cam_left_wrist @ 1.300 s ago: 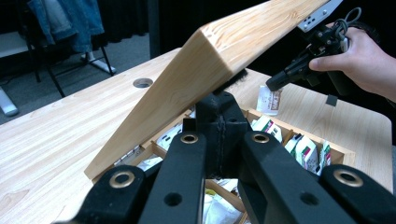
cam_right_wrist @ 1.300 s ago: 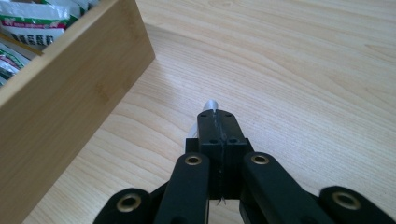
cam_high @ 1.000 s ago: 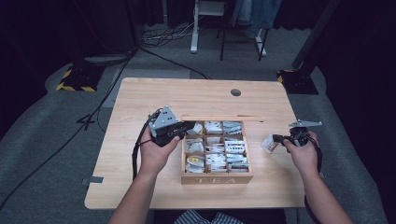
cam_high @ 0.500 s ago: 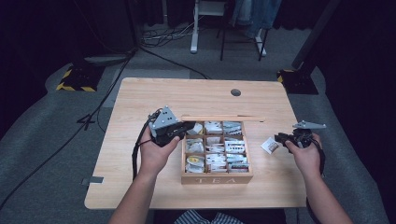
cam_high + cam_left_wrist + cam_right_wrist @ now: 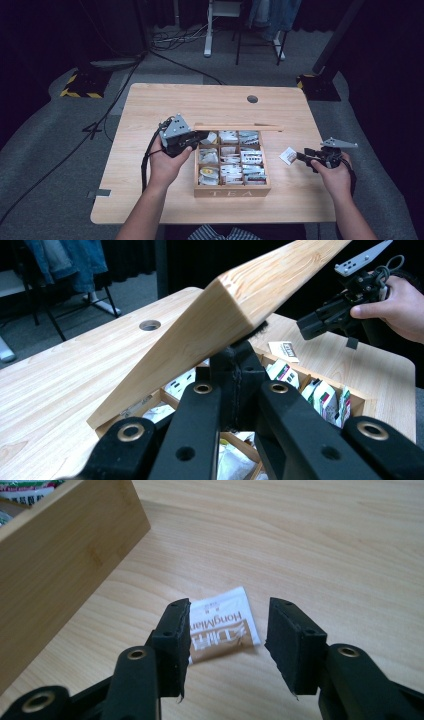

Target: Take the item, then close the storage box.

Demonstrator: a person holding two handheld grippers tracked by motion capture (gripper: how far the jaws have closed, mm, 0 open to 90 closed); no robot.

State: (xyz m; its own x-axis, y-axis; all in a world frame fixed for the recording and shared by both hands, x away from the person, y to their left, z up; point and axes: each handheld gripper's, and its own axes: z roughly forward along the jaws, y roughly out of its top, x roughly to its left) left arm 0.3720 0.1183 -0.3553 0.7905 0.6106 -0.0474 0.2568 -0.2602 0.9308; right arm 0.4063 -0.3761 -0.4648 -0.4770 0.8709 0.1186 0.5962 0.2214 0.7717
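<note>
A wooden tea box [image 5: 232,190] marked TEA stands mid-table, its compartments full of tea packets. Its lid [image 5: 237,127] is raised, and my left gripper [image 5: 202,136] is shut on the lid's left end; the left gripper view shows the pads pinching the lid [image 5: 240,305] at its lower edge. A white and brown tea packet [image 5: 288,155] lies flat on the table to the right of the box. My right gripper [image 5: 302,156] sits just right of it. Its jaws have just been opening and stand apart over the packet [image 5: 222,630], without pressing on it.
The box's side wall [image 5: 60,565] stands close on the left in the right gripper view. A round cable hole [image 5: 252,99] is at the back of the table [image 5: 150,110]. Chair and desk legs stand on the floor beyond.
The right gripper opened and let go of the tea packet, which now lies on the table. The right hand drew back a little to the right. The left hand kept still.
</note>
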